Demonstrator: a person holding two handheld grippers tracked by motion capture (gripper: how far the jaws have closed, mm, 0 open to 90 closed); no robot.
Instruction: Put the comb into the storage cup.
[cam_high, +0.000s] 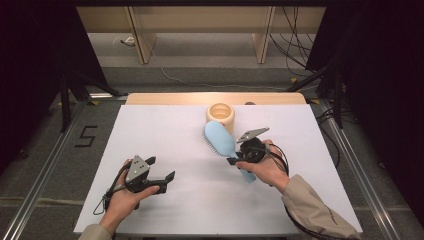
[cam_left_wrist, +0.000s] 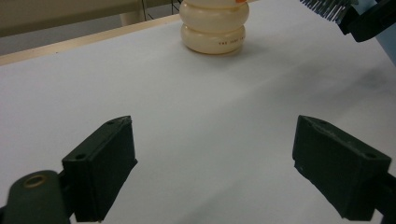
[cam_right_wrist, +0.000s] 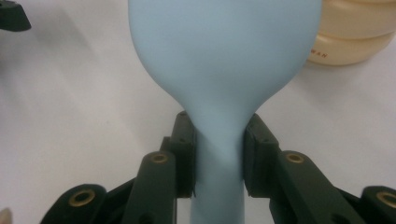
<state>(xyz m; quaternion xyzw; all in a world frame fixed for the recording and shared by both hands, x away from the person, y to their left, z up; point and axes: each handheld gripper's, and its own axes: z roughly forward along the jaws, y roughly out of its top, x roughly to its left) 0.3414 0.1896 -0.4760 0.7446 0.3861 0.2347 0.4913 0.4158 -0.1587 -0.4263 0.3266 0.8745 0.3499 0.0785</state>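
Note:
A light blue hairbrush (cam_high: 220, 138) is held above the white table, its head pointing toward the cream ribbed cup (cam_high: 220, 115) just behind it. My right gripper (cam_high: 235, 161) is shut on the brush's neck; in the right gripper view both pads (cam_right_wrist: 186, 154) squeeze the narrow blue neck (cam_right_wrist: 218, 158) below the wide head (cam_right_wrist: 224, 46). My left gripper (cam_high: 160, 170) hovers at the front left, open and empty. Its two jaws stand wide apart in the left gripper view, around my left gripper (cam_left_wrist: 215, 168), with the cream cup (cam_left_wrist: 215, 28) ahead and the brush bristles (cam_left_wrist: 327, 7) at top right.
A white sheet (cam_high: 165, 135) covers the table, whose wooden far edge (cam_high: 215, 98) runs behind the cup. Cables trail from both grippers. Dark tripod legs (cam_high: 75, 90) and metal rails flank the table, and wooden furniture legs stand on the floor beyond.

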